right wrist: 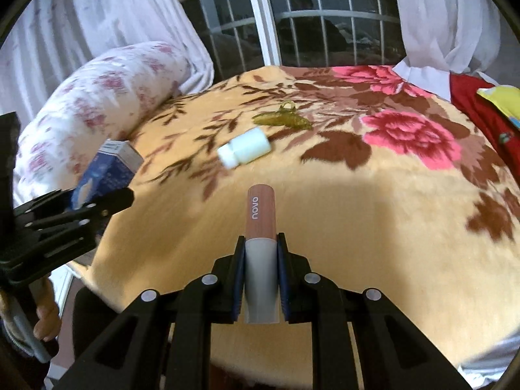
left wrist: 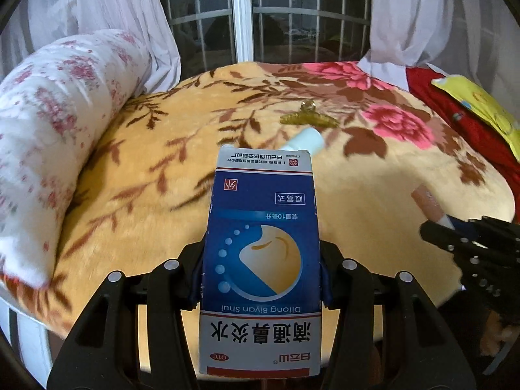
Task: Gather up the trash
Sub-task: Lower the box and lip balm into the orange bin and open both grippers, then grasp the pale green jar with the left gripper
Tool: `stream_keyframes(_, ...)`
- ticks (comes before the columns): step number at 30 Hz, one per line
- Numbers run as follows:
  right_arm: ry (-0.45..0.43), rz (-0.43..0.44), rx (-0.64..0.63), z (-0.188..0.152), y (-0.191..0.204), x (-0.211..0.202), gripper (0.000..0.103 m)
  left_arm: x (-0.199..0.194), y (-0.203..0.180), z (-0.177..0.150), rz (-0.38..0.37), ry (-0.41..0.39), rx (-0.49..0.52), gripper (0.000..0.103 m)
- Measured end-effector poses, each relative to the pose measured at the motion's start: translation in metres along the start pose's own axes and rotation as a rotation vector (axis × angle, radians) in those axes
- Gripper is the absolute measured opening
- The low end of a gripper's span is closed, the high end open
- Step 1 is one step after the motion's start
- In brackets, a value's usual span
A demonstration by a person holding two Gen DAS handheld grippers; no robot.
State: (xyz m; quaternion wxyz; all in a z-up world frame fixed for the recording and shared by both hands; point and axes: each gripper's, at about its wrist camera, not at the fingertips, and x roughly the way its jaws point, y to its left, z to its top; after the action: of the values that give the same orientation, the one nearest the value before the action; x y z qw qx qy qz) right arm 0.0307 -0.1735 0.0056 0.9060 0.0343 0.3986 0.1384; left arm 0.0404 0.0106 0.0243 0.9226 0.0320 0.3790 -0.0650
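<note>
Barred window (right wrist: 325,29) and white curtains (left wrist: 416,16) stand behind a bed (right wrist: 373,227) covered in a yellow plush blanket with brown leaves and pink roses; a floral bolster (left wrist: 55,107) lies along its edge at about nine o'clock.

Both hands are already loaded. The left gripper (left wrist: 261,279) has its fingers clamped on the sides of a blue and white medicine box (left wrist: 261,247), which stands out ahead of it with most of its length beyond the grip. The right gripper (right wrist: 261,276) has its fingers closed on the grey lower part of a slim tube (right wrist: 261,217), its pinkish cap pointing forward at twelve o'clock.

On the blanket, a small white bottle (right wrist: 245,149) lies on its side, near the middle of the bed. Just beyond it, at about one o'clock from the bottle, sits a gold hair claw (right wrist: 282,118). No bin or bag shows in either view.

Risks, as I judge them: the tube is smooth, round and held low, so a quick swing could let it pivot or slip out. The box is light card; too hard a squeeze may crush it, and it may twist in the grip. With both grippers full, the bottle cannot be picked up until something is dropped off, and it may roll on the soft plush if nudged. The hair claw may not be trash, so grabbing it would be a mistake.
</note>
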Motion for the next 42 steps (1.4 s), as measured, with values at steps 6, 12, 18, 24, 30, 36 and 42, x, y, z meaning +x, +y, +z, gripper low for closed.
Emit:
stream_keyframes(6, -0.002, 0.040, 0.039, -0.048, 0.006, -0.041, 0.018, -0.029, -0.013, -0.060, -0.030, 0.037, 0.018, 0.050)
stream_keyframes(12, 0.040, 0.026, 0.055, -0.099, 0.014, -0.054, 0.018, -0.033, -0.023, -0.112, -0.071, 0.109, 0.024, 0.050)
stream_keyframes(18, 0.135, 0.013, -0.006, -0.140, 0.029, -0.043, 0.018, -0.015, -0.024, -0.149, -0.096, 0.222, -0.022, 0.050)
stream_keyframes(24, 0.214, 0.007, -0.021, -0.165, 0.035, -0.027, 0.018, 0.009, -0.036, -0.176, -0.122, 0.348, 0.003, 0.050)
stream_keyframes(30, 0.271, 0.011, -0.017, -0.172, 0.033, -0.013, 0.018, 0.020, -0.037, -0.182, -0.126, 0.398, 0.004, 0.050)
stream_keyframes(36, 0.295, -0.004, -0.012, -0.174, 0.032, -0.006, 0.056, 0.030, -0.033, -0.189, -0.121, 0.452, -0.029, 0.076)
stream_keyframes(42, 0.272, -0.008, 0.015, -0.174, 0.024, -0.013, 0.056, 0.025, -0.034, -0.193, -0.120, 0.448, -0.029, 0.076)
